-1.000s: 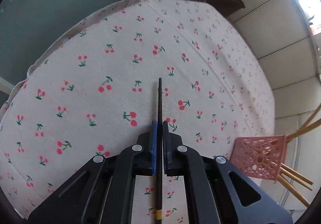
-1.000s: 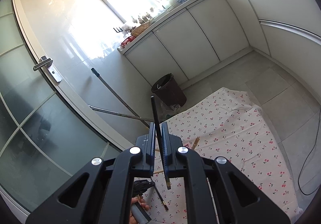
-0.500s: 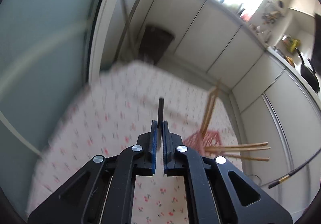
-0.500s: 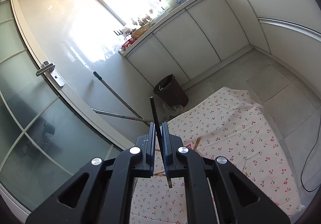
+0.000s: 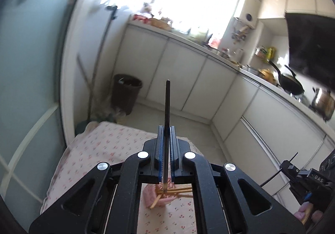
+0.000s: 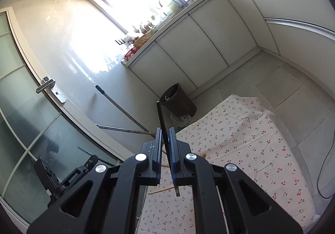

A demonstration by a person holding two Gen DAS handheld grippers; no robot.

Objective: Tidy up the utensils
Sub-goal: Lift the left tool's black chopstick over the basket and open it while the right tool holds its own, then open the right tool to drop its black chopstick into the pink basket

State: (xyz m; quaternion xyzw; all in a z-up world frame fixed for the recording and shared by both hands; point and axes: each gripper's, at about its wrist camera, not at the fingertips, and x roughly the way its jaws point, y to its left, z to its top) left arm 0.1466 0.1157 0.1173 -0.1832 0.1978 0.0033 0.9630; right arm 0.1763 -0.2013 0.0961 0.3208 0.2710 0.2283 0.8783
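My left gripper [image 5: 166, 129] is shut on a black chopstick [image 5: 167, 104] that stands up past its fingertips, its gold end below the jaws. Under it, a pink perforated holder [image 5: 153, 197] with several wooden chopsticks [image 5: 180, 190] lies on the cherry-print cloth [image 5: 100, 146]. My right gripper [image 6: 165, 131] is shut on a second black chopstick [image 6: 162, 120], tilted slightly left, raised well above the cloth [image 6: 240, 150]. Wooden chopsticks [image 6: 161, 191] show below the right jaws. The right gripper also shows at the right edge of the left wrist view [image 5: 301, 175].
A dark waste bin [image 6: 179, 102] and mop handles [image 6: 123, 108] stand by the glass door beyond the cloth. White cabinets [image 5: 188, 79] run along the wall, with pans on the counter [image 5: 289, 85]. A black cable [image 6: 322, 171] lies on the floor at right.
My left gripper has lifted its black chopstick off the cloth and tilted up from looking down at the table to facing the kitchen. The right gripper rose slightly with its chopstick.
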